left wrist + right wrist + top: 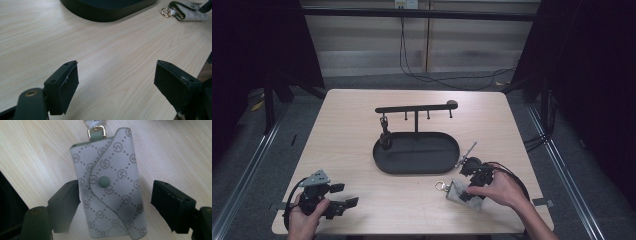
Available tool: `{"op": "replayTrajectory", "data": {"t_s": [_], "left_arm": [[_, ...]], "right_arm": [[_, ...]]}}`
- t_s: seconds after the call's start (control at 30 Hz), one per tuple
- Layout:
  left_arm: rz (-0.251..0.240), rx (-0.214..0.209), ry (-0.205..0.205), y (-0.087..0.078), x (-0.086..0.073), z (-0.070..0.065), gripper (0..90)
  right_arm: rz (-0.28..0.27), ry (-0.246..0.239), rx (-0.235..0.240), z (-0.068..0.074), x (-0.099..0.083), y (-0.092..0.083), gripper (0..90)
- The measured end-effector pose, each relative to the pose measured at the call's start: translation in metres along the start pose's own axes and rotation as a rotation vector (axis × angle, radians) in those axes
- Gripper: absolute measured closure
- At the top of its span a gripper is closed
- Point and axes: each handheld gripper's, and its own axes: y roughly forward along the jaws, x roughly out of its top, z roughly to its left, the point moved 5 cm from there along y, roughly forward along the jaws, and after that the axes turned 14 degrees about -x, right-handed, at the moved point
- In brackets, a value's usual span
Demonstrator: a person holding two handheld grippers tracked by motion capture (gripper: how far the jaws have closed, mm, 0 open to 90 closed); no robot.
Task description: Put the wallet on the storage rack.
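Note:
A grey patterned key pouch (110,187) with a green snap lies flat on the wooden table (362,110), a gold ring (165,12) at its far end. My right gripper (116,202) is lowered over it, with the pouch between its jaws. The left jaw sits at the pouch's edge and the right jaw stands clear of it. In the high view the pouch (455,192) is at the front right under the right gripper (467,192). My left gripper (344,196) rests at the front left, open, with nothing between its jaws (116,82).
A black oval tray (384,165) sits mid-table, with a black hook stand (416,107) rising behind it. A small dark item (385,134) hangs from the stand's left hook. The tray's near wall (105,12) lies ahead of the left gripper.

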Motion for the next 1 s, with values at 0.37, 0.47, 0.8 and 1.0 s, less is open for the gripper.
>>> {"op": "replayTrajectory", "data": {"t_s": [0.37, 0.47, 0.8, 1.0], "left_arm": [[0.001, -0.004, -0.010, 0.001, 0.000, 0.002, 19.6], [0.001, -0.017, -0.011, 0.002, 0.000, 0.001, 19.6], [0.008, -0.017, -0.006, 0.003, 0.000, 0.000, 19.6], [0.019, -0.017, -0.002, 0.005, -0.001, 0.001, 19.6]], "right_arm": [[0.043, -0.077, -0.004, 0.007, 0.000, 0.011, 24.3], [0.054, -0.095, 0.001, 0.010, 0.000, 0.014, 24.6], [0.078, -0.117, -0.022, 0.013, 0.002, 0.019, 24.6], [0.086, -0.120, -0.026, 0.013, 0.003, 0.021, 25.0]]}}
